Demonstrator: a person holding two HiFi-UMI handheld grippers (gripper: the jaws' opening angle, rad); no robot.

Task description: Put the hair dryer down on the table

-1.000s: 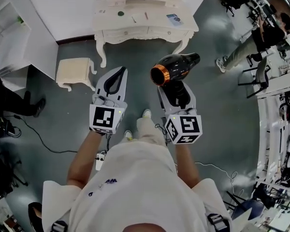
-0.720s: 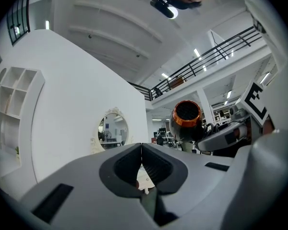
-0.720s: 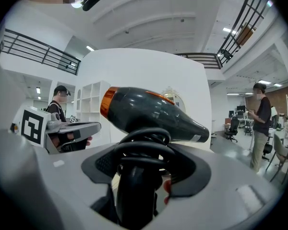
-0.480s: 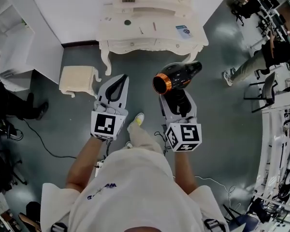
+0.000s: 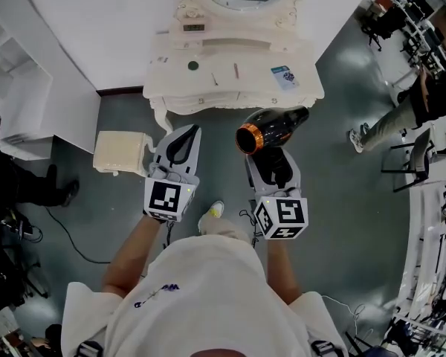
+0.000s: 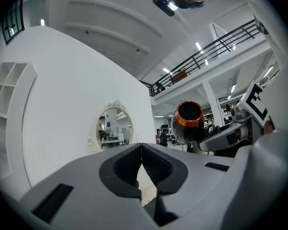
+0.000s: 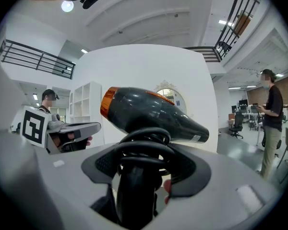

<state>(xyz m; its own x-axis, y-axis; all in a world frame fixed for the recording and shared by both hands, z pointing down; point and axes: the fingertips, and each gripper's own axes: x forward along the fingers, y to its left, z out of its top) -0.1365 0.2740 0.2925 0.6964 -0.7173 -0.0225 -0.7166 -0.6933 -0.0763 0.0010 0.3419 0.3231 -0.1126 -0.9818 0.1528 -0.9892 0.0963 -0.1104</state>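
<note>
glossy black plastic with an orange ring at one end: hair dryer [image 5: 271, 127] is held in the air over the grey floor [image 5: 342, 199], just short of the table's front edge and not yet over the top. barrel roughly level, orange end toward the left gripper.

right gripper [image 5: 272, 155] pinches the handle, jaws wide around it, with the cord [image 7: 141, 150] looped in coils between the pads. left gripper [image 5: 180, 141] is pressed together, holds nothing, near the dryer.

handling, as a judgement: rigid shell, smooth, likely slippery. most of the weight sits in the barrel above the grip, so it will want to tip round the handle. the handle is the sound place to hold, though the coils under the pads may let it shift. a drop could crack the casing, so lay it low, on its side.

room: cream table [image 5: 253, 88] has a narrow top.
- dark round thing [image 5: 193, 65] toward the back left
- thin stick [image 5: 236, 71] mid
- blue-printed packet [image 5: 285, 76] near the right front corner
- the bare strip along the front edge, between stick and packet, looks the widest
- raised back shelf and mirror frame close the far side

stool [image 5: 119, 153] stands beside the left front leg, off the path.
</note>
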